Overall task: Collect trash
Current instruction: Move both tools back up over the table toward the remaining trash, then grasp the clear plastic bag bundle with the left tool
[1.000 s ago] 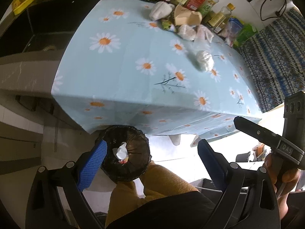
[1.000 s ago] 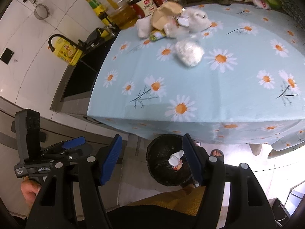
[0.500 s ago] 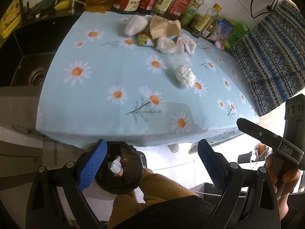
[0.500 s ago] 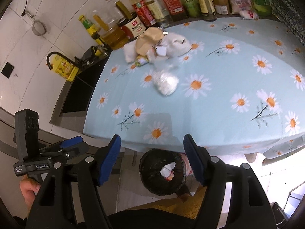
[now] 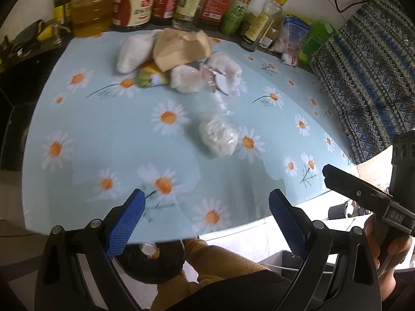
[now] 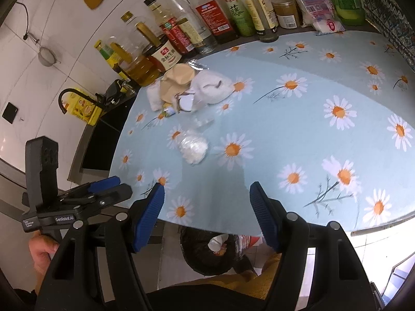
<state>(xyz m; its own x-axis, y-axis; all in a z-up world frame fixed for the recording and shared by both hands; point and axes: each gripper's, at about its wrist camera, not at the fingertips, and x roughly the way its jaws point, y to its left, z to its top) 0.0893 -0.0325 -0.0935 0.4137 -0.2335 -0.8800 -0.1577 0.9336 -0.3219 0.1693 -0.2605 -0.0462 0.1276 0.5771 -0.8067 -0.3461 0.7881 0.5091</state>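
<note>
Crumpled clear plastic wrap ball (image 5: 218,136) sits alone mid-worktop (image 5: 103,129), dead ahead of both empty, spread jaws, roughly round so no long axis, slightly nearer the left gripper (image 5: 205,212) than the right gripper (image 6: 207,204); black-lined bin (image 6: 207,254) below edge.

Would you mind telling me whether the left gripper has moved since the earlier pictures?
Yes. The left gripper has moved from over the black bin forward over the tablecloth edge.

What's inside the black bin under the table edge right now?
The black bin holds a crumpled white tissue with something orange beneath it. The tablecloth edge covers the bin's far side, so anything lying there is hidden.
</note>
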